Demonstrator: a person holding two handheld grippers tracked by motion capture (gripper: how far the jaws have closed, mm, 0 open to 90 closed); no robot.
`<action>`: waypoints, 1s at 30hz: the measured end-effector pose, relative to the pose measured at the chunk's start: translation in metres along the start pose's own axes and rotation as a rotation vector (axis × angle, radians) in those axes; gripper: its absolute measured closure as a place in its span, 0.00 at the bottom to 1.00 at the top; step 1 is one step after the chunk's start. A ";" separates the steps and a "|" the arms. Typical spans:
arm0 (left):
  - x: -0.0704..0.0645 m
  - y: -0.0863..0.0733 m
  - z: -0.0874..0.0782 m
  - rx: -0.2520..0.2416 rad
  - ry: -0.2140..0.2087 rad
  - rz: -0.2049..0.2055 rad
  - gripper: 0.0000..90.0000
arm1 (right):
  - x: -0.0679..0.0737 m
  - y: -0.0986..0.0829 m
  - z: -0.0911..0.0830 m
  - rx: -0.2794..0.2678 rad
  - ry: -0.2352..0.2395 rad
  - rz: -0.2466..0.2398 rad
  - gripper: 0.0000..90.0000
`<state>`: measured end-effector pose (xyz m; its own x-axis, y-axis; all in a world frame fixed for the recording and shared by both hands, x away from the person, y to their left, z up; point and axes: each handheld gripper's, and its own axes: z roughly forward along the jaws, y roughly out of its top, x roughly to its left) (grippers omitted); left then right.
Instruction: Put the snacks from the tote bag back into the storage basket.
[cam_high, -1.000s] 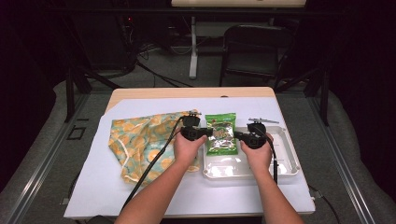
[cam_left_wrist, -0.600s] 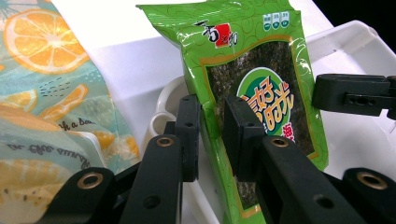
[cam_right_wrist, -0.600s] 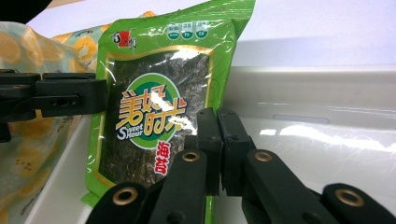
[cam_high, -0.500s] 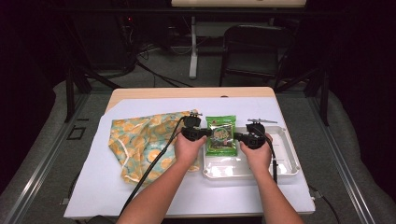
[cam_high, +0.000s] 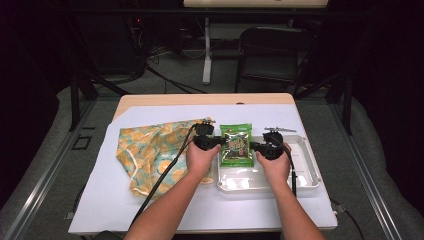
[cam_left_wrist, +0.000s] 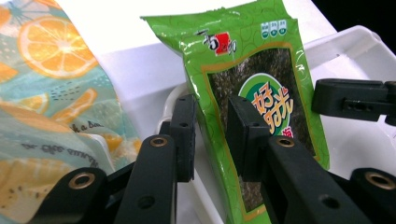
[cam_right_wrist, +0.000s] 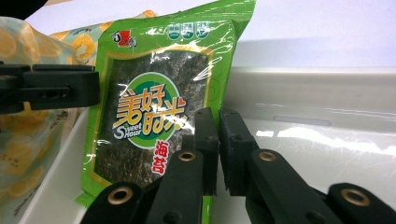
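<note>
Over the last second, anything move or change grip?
Nothing visibly changed. Both grippers, left gripper and right gripper, still hold the green seaweed snack packet by its side edges above the white tray; the orange-print bag lies where it was.

The room lay dark beyond the lit desk (cam_high: 150, 100), whose wooden top carried a white sheet (cam_high: 300, 200). Grey carpet (cam_high: 50, 150) spread beneath, cables (cam_high: 165, 75) trailed over it, and a black chair (cam_high: 270, 50) stood behind.
</note>
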<state>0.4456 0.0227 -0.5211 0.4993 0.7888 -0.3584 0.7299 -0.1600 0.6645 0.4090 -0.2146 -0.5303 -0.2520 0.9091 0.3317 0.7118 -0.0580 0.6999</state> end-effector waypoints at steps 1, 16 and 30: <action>0.000 0.000 -0.001 -0.003 0.004 0.000 0.81 | 0.000 0.000 0.000 0.005 0.000 -0.003 0.95; -0.002 0.004 -0.012 -0.033 -0.002 0.006 0.79 | 0.002 -0.001 0.002 0.002 0.006 -0.008 0.84; -0.005 0.005 -0.015 -0.029 -0.015 0.016 0.78 | 0.002 0.001 -0.001 -0.039 0.026 -0.001 0.69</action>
<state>0.4395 0.0276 -0.5063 0.5176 0.7775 -0.3571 0.7082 -0.1552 0.6888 0.4085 -0.2129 -0.5279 -0.2705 0.8980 0.3471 0.6857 -0.0734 0.7241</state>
